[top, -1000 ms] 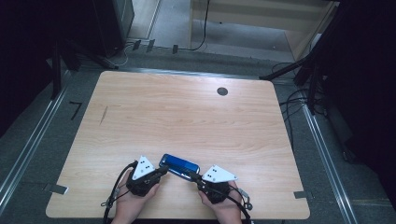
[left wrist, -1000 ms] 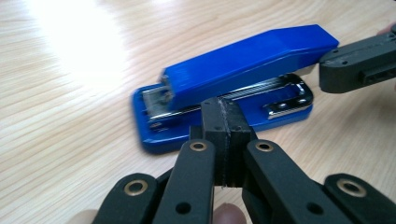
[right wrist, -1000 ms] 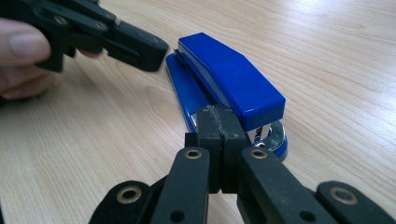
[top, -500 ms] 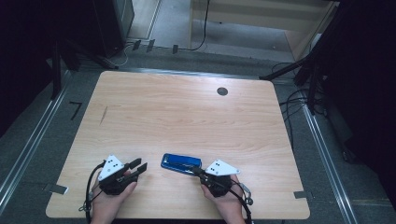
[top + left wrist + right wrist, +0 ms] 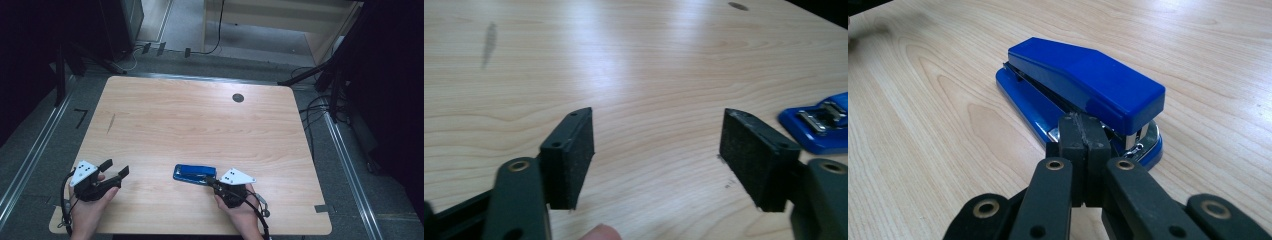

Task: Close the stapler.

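Here, in the high view, a blue stapler (image 5: pixel 195 173) is seen lying flat on the worktop (image 5: pixel 200 120) near the middle of its near edge, its long axis running along that edge. The right gripper (image 5: pixel 210 181) is held at the stapler's right end, jaws pressed together. The left gripper (image 5: pixel 116 169) is held near the near-left corner, well apart from the stapler, its jaws just opened with nothing between them.

In the left gripper view, the pads (image 5: pixel 569 160) are spread over bare wood, the stapler at the right edge.

In the right gripper view, the closed jaw tips are touching the stapler's hinged rear end; its front is pointed away.
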{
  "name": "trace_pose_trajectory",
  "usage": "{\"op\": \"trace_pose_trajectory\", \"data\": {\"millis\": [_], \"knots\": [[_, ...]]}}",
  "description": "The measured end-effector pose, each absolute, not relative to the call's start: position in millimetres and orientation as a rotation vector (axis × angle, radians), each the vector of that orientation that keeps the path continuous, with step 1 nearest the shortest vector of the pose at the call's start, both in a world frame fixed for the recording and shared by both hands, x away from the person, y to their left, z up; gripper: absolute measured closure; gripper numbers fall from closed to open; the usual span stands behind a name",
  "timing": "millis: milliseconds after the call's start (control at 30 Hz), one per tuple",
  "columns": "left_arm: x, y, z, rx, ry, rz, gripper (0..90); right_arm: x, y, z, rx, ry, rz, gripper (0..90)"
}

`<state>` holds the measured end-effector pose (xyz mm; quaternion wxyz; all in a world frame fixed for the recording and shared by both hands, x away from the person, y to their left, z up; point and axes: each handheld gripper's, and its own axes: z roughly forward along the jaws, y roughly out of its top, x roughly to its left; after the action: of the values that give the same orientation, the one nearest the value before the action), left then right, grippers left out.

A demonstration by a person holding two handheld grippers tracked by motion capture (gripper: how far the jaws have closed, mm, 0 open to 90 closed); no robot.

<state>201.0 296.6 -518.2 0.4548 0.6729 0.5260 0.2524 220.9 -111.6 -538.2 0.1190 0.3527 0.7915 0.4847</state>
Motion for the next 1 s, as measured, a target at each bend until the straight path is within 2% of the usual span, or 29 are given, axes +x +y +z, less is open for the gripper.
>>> {"op": "trace_pose_trajectory", "data": {"millis": [433, 1000], "knots": [[205, 301, -523, 1.66, 1.349, 0.625, 22.2, 224, -116, -539, 1.035, 2.327, 1.411, 90.0], [204, 300, -524, 1.666, 1.349, 0.635, 24.0, 225, -119, -536, 1.033, 2.288, 1.438, 90.0]]}}
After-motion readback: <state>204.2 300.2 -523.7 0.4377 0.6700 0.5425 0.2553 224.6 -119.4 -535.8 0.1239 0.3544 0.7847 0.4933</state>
